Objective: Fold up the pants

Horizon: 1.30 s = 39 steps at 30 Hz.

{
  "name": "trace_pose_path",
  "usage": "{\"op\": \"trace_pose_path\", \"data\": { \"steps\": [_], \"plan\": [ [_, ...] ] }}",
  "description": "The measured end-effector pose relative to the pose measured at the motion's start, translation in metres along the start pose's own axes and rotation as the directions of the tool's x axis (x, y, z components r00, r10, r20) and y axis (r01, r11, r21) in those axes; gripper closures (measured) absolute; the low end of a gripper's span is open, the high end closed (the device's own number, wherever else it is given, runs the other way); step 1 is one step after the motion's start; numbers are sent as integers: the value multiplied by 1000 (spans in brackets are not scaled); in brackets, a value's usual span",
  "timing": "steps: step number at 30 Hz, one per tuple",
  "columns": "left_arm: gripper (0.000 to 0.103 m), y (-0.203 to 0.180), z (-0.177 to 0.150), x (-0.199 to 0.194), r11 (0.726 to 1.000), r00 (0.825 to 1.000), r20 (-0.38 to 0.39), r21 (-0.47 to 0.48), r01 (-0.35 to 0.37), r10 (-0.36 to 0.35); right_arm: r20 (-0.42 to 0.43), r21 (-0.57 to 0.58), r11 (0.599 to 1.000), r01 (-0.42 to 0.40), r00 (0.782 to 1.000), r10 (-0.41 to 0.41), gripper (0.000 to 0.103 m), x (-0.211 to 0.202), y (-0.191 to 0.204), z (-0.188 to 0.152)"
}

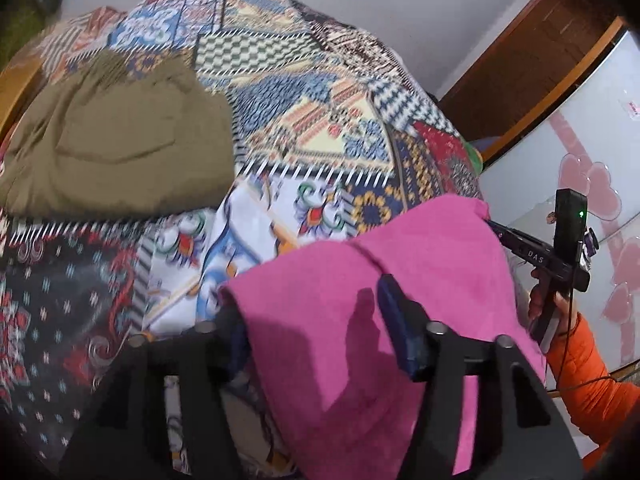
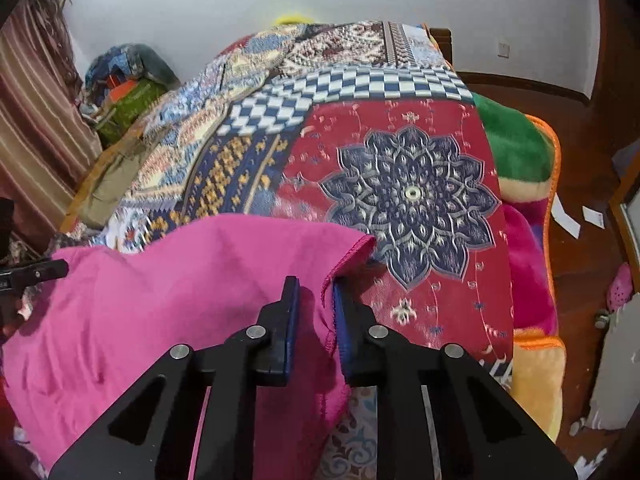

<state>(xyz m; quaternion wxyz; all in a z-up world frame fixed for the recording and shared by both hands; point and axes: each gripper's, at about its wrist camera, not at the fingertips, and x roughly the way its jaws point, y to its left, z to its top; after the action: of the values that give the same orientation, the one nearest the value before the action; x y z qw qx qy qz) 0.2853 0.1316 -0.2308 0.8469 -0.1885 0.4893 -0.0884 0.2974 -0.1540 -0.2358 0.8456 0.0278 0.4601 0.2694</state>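
Patchwork bedspread [image 2: 400, 184] carries the pink pants [image 2: 160, 300], lying crosswise before both tools: right tool [image 2: 314, 292] pinches their hemmed corner, left tool [image 1: 312, 312] straddles the cloth, half-wide.

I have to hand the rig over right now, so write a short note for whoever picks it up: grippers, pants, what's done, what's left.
Right gripper: fingers closed on the hem edge of the pink pants.
Left gripper: fingers apart, pink cloth draped between them, not clamped.
Pants lie at the near edge of the patterned bedspread. An olive garment lies further back.
Done: one edge gripped. Left: grip with the left gripper, then fold.
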Motion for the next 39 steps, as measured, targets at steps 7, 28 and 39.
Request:
{"op": "trace_pose_path", "data": {
  "steps": [7, 28, 39],
  "plan": [
    [51, 8, 12, 13, 998, 1000, 5, -56, 11, -10, 64, 11, 1000, -7, 998, 7, 95, -5, -1, 9],
    [94, -14, -16, 11, 966, 972, 74, 116, -229, 222, 68, 18, 994, 104, 992, -105, 94, -19, -4, 19],
    [94, -16, -22, 17, 967, 974, 41, 116, -228, 224, 55, -131, 988, 77, 996, -70, 87, -12, 57, 6]
  ]
}}
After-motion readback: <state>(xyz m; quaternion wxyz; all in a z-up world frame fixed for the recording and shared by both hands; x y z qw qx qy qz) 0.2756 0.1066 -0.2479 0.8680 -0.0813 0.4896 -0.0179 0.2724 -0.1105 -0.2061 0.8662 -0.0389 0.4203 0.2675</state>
